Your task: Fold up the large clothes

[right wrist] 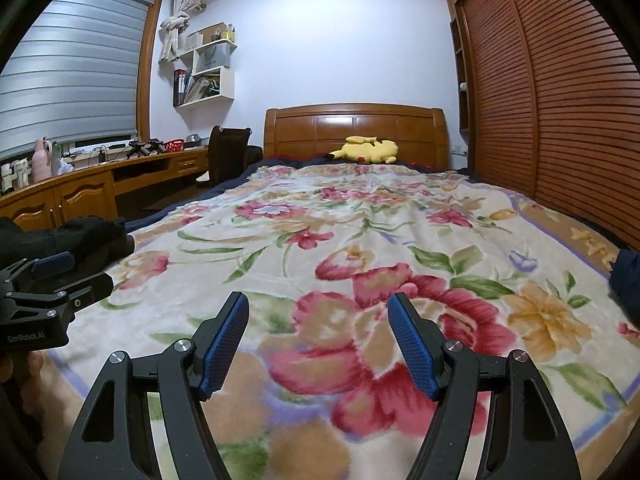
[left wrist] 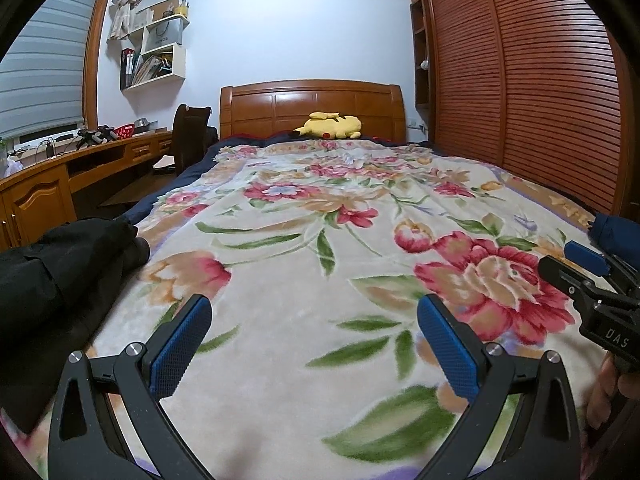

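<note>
Blue pads of the left gripper [left wrist: 314,340] stood spread over the flowered blanket [left wrist: 312,240], nothing between them; the black garment [left wrist: 60,268] lay bunched to its left at the bed's edge, and a dark blue cloth [left wrist: 616,236] showed far right beyond the right gripper. From the right wrist, the right gripper [right wrist: 318,340] was likewise wide apart and empty, the black garment [right wrist: 80,236] well to its left. Best next, I judged, was reaching leftward low and pinching an outer edge, not the bulk.
</note>
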Action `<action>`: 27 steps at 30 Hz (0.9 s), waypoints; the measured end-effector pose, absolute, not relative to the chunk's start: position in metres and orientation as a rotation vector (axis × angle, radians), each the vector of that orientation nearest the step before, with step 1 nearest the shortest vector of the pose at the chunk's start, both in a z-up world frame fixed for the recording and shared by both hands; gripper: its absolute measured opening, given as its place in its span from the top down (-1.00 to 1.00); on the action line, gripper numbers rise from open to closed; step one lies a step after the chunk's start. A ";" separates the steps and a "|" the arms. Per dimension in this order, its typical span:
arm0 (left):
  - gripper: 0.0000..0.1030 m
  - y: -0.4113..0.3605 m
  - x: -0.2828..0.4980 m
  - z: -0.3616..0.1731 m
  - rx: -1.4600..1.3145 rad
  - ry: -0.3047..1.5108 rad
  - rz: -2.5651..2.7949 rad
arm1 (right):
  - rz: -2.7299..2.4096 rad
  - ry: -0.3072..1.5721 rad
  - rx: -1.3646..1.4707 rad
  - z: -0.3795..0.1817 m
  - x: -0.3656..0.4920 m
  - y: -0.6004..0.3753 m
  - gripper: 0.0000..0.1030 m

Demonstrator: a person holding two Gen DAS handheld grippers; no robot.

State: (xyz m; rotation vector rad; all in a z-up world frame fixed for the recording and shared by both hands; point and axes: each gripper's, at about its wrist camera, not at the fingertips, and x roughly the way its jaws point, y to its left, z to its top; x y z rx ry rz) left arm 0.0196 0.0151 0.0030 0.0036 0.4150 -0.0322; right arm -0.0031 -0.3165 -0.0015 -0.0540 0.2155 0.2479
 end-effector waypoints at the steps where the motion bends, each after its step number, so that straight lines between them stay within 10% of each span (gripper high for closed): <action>1: -0.99 0.015 0.020 0.003 0.004 0.415 -0.032 | 0.247 0.215 -0.054 -0.002 -0.002 -0.315 -0.44; 27: -0.99 0.019 0.017 0.007 0.002 0.396 -0.027 | 0.242 0.219 -0.039 -0.002 0.005 -0.313 -0.44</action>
